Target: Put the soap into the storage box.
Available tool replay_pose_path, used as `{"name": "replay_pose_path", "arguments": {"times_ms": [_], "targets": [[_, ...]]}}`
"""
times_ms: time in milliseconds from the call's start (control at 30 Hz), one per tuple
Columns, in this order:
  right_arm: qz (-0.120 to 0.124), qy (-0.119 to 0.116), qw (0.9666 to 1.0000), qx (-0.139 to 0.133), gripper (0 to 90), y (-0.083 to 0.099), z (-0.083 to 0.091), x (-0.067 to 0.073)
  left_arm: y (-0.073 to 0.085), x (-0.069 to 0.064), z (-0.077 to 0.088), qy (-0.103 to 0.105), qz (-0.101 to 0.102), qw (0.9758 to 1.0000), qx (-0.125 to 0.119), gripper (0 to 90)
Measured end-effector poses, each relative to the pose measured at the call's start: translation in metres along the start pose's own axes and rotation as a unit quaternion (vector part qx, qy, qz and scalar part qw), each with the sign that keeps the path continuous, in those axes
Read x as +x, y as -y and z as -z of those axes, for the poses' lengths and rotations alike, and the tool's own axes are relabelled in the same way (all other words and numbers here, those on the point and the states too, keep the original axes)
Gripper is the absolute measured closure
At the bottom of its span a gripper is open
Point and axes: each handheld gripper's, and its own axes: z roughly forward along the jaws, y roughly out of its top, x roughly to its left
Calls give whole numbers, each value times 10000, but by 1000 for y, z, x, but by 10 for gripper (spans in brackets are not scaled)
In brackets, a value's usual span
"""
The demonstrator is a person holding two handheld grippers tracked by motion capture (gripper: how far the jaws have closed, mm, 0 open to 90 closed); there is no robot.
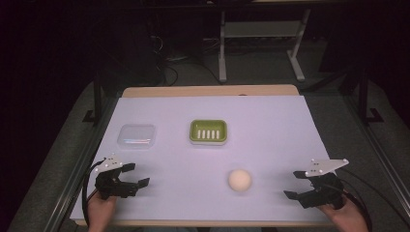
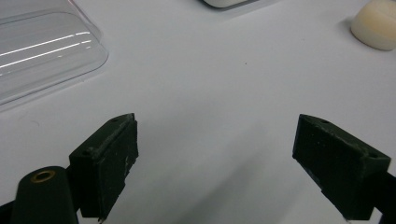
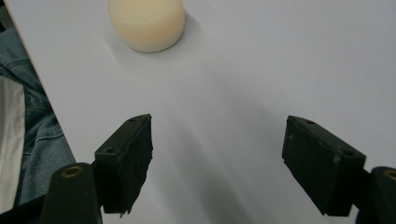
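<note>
A round cream soap bar (image 1: 240,180) lies on the white sheet near the front, right of centre; it also shows as the soap bar (image 3: 146,22) ahead of my right jaws and the soap bar (image 2: 376,29) at the far right of the left gripper view. A green soap dish (image 1: 208,131) with slots sits at mid table. A clear plastic lid (image 1: 137,136) lies to its left, seen close as the clear lid (image 2: 42,51). My left gripper (image 1: 136,175) rests open at the front left. My right gripper (image 1: 297,185) stands open at the front right, empty.
The white sheet (image 1: 270,125) covers a wooden table whose far edge (image 1: 208,91) shows beyond it. Denim-clad legs (image 3: 35,135) lie past the table's front edge. Dark floor, cables and a metal stand (image 1: 261,43) are behind the table.
</note>
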Motion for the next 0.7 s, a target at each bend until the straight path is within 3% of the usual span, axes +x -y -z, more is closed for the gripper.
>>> {"name": "replay_pose_path", "arguments": {"times_ms": [233, 700], "targets": [[66, -11, 10000, -31, 235, -7, 1, 4, 0, -1, -1, 15, 20, 10000, -11, 136], [250, -172, 9992, 272, 186, -35, -15, 17, 0, -1, 0, 21, -4, 10000, -1, 136]]}}
